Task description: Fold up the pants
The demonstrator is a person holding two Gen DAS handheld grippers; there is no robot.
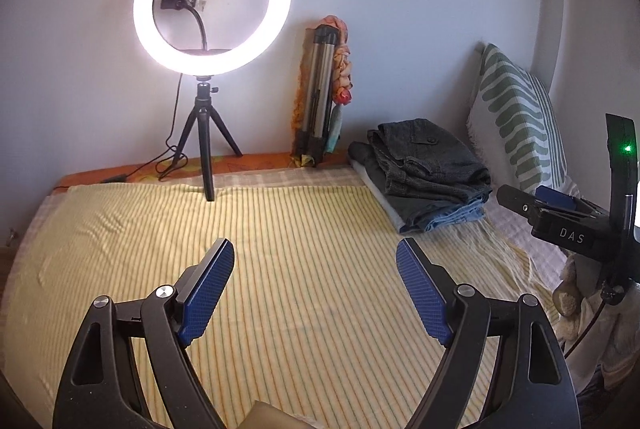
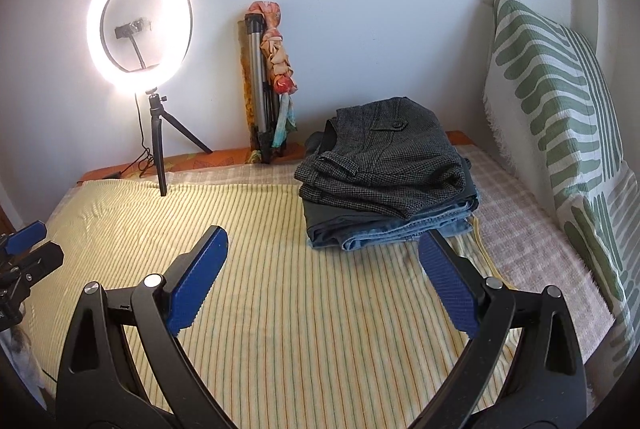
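Note:
A stack of folded pants (image 2: 388, 177) lies at the far right of the bed: grey tweed pants on top, dark pants and blue jeans under them. The stack also shows in the left wrist view (image 1: 424, 173). My left gripper (image 1: 316, 253) is open and empty above the yellow striped sheet (image 1: 280, 269). My right gripper (image 2: 324, 245) is open and empty, just in front of the stack, its right fingertip near the jeans' edge. The right gripper's body also shows at the right edge of the left wrist view (image 1: 568, 225).
A lit ring light (image 1: 212, 3) on a small tripod stands at the back of the bed by the wall. A folded tripod with a cloth (image 2: 268, 81) leans on the wall. A green-patterned pillow (image 2: 560, 117) stands along the right side.

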